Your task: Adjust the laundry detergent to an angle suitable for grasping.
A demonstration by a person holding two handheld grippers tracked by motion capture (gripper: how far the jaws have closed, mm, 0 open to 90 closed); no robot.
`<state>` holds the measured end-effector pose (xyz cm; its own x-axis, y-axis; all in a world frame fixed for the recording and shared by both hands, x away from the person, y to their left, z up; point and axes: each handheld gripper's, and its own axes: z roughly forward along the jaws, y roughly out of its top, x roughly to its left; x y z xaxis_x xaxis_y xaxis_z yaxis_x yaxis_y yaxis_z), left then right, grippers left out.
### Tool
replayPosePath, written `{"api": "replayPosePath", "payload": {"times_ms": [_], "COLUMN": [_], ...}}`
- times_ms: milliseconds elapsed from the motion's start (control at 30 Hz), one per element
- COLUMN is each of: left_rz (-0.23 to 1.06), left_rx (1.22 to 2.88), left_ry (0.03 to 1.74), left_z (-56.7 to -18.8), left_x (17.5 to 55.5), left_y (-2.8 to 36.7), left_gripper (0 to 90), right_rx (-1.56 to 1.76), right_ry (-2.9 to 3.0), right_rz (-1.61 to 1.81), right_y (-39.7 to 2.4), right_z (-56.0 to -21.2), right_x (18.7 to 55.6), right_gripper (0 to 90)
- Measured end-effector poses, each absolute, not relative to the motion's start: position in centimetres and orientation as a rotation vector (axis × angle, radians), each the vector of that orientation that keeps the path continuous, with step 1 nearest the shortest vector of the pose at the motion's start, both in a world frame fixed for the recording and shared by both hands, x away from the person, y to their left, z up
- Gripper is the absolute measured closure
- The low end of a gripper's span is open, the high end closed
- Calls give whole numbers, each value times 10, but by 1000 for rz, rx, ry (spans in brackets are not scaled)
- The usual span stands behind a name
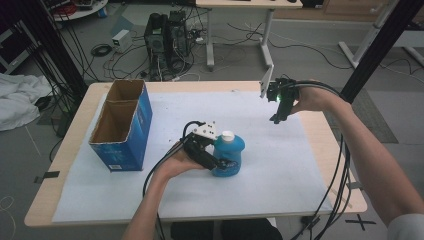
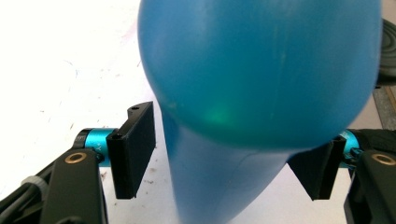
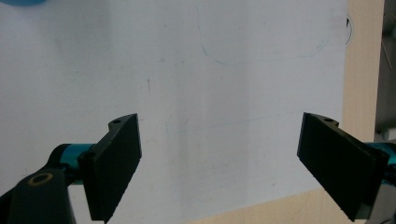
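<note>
A blue plastic bottle [image 1: 229, 155] with a white cap stands upright on the white sheet [image 1: 270, 165] near the table's middle. My left gripper [image 1: 217, 162] reaches it from the left, open, with a jaw on each side of its body. In the left gripper view the bottle [image 2: 261, 70] bulges large between the pads [image 2: 135, 149]; a narrow gap shows at the left pad, and the bottle's bulge overlaps the right one. My right gripper [image 1: 277, 117] hovers open over the sheet's far right part. Its jaws stand wide apart with nothing between them [image 3: 219, 158].
An open blue cardboard box [image 1: 122, 125] stands on the table's left side, its mouth upward. The wooden table edge [image 3: 364, 70] runs just beyond the sheet near the right gripper. Cables trail from both grippers off the front edge.
</note>
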<state>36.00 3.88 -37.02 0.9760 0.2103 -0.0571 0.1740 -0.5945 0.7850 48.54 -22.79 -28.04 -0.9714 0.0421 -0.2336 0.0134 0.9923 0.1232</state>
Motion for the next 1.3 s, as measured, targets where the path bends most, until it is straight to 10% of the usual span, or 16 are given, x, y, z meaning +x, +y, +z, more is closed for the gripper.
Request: {"api": "replayPosePath", "payload": {"times_ms": [1300], "left_rz": [191], "left_rx": [2655], "left_ry": [258], "left_z": [-337], "left_x": [368], "left_y": [69], "left_gripper": [170], "right_rx": [29], "right_ry": [2896], "right_rz": [172], "right_y": [-224], "right_z": [-281], "right_x": [481], "right_gripper": [129]}}
